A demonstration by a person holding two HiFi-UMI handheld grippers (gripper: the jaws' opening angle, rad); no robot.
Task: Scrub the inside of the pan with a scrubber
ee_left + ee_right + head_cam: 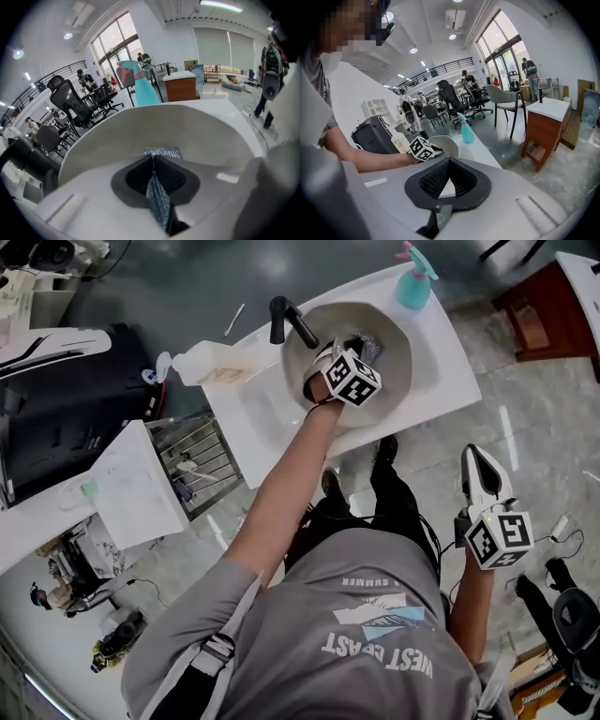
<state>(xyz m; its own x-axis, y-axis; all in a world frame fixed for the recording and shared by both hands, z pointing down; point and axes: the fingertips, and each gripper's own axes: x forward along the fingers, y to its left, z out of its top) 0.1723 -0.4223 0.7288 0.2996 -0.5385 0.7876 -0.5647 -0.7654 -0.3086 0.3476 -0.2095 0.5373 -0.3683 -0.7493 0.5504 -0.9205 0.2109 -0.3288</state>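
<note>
Head view: left gripper (360, 351) is clamping the scrubber (158, 197) tightly inside the pan (396, 381) on the far counter (267, 423); right gripper (475, 461) is hanging nearer, jaws together, empty.

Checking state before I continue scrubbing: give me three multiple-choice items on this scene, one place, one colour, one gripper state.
1. Where is the right gripper? A gripping a chair; B off the counter, over the floor; C on a shelf.
2. What colour is the spray bottle's body? A teal; B red; C black.
3. What is the left gripper's state? A open, empty; B shut on the scrubber; C shut on a cup.
Answers: 1 B, it hangs beside the person, clear of the counter. 2 A, teal under a pink trigger. 3 B, glittery mesh is pinched between its jaws.
</note>
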